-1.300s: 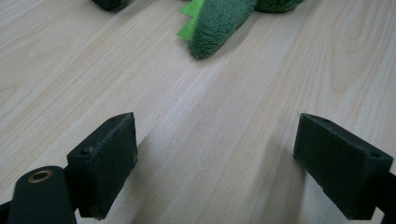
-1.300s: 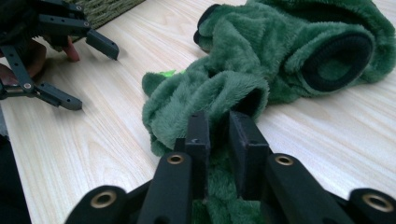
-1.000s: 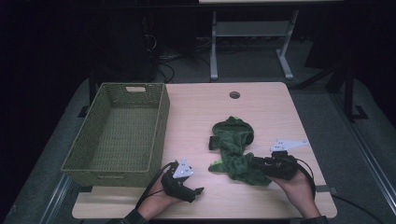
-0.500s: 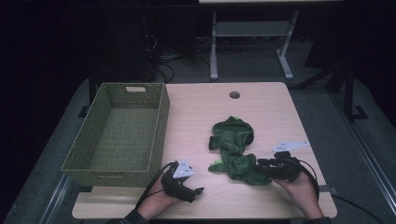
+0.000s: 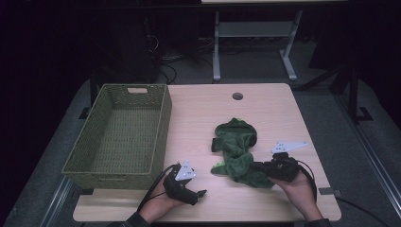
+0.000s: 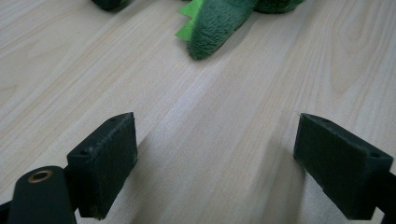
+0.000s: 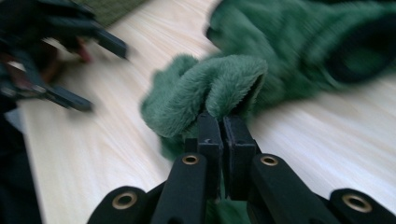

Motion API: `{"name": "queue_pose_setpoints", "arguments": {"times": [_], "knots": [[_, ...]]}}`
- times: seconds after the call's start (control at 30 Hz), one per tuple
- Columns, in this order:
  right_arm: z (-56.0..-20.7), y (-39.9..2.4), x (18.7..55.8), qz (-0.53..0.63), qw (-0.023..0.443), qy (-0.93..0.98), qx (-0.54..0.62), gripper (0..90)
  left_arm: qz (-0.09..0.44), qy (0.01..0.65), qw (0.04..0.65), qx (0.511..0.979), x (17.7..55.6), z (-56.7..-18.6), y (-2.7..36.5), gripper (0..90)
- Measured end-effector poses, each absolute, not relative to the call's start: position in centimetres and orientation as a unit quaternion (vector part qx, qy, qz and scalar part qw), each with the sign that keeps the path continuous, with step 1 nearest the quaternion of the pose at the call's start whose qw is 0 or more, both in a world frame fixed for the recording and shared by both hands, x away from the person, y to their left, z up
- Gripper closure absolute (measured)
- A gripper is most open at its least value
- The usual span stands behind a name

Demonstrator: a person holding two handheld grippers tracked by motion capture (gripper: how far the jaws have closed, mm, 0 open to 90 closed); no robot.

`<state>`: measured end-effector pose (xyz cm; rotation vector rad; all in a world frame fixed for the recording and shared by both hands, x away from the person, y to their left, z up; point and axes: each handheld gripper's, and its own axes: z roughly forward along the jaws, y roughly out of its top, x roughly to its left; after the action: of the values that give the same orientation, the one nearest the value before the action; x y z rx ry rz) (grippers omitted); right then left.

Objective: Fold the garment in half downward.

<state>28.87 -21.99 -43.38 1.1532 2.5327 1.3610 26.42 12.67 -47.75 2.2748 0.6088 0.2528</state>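
A green plush toy (image 5: pixel 239 151) lies crumpled on the wooden table (image 5: pixel 265 109), right of centre. My right gripper (image 5: pixel 257 166) reaches in from the right at the toy's near end. In the right gripper view its jaws have just been closing, and the right gripper (image 7: pixel 222 122) is now pinched on a fold of the green plush (image 7: pixel 210 88). My left gripper (image 5: pixel 201 194) rests low near the front edge, pointing right. In its own view the left gripper (image 6: pixel 215 158) stands wide open over bare wood, with the toy's tip (image 6: pixel 219 28) farther ahead.
A green woven basket (image 5: pixel 163 127) with nothing in it stands on the table's left half, just behind my left hand. A round cable hole (image 5: pixel 238 96) sits near the table's far edge. Dark floor and a metal stand (image 5: pixel 250 42) lie beyond.
The right gripper has edged slightly left into the near end of the plush toy. The left gripper and the basket have stayed put.
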Motion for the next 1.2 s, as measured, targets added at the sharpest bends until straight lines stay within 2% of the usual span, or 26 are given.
{"name": "queue_pose_setpoints", "arguments": {"times": [0.13, 0.33, 0.53, 0.67, 0.77, 0.83, 1.2], "knots": [[-42.9, -20.0, 29.3, 0.44, 0.012, 0.827, 0.35, 87.2, 0.1, 0.238, 0.377, 0.89, 26.4, -47.7, 12.7, 12.6], [-44.4, -18.3, 30.0, 0.384, 0.017, 0.85, 0.361, 86.4, 0.099, 0.238, 0.377, 0.89, 26.4, -47.7, 12.7, 12.6], [-43.9, -19.2, 29.5, 0.382, 0.041, 0.847, 0.367, 75.3, 0.099, 0.238, 0.377, 0.89, 26.4, -47.7, 12.7, 12.6], [-42.2, -19.5, 29.4, 0.41, 0.066, 0.836, 0.359, 79.8, 0.101, 0.238, 0.378, 0.889, 26.4, -47.8, 12.7, 12.6], [-41.2, -19.1, 29.8, 0.432, 0.075, 0.827, 0.351, 89.0, 0.1, 0.239, 0.378, 0.889, 26.4, -47.8, 12.6, 12.6], [-41.2, -18.4, 30.1, 0.434, 0.077, 0.83, 0.342, 89.8, 0.1, 0.239, 0.378, 0.889, 26.4, -47.8, 12.6, 12.6], [-45.9, -16.1, 31.6, 0.355, 0.066, 0.868, 0.34, 89.8, 0.099, 0.238, 0.377, 0.89, 26.4, -47.7, 12.7, 12.6]]}}
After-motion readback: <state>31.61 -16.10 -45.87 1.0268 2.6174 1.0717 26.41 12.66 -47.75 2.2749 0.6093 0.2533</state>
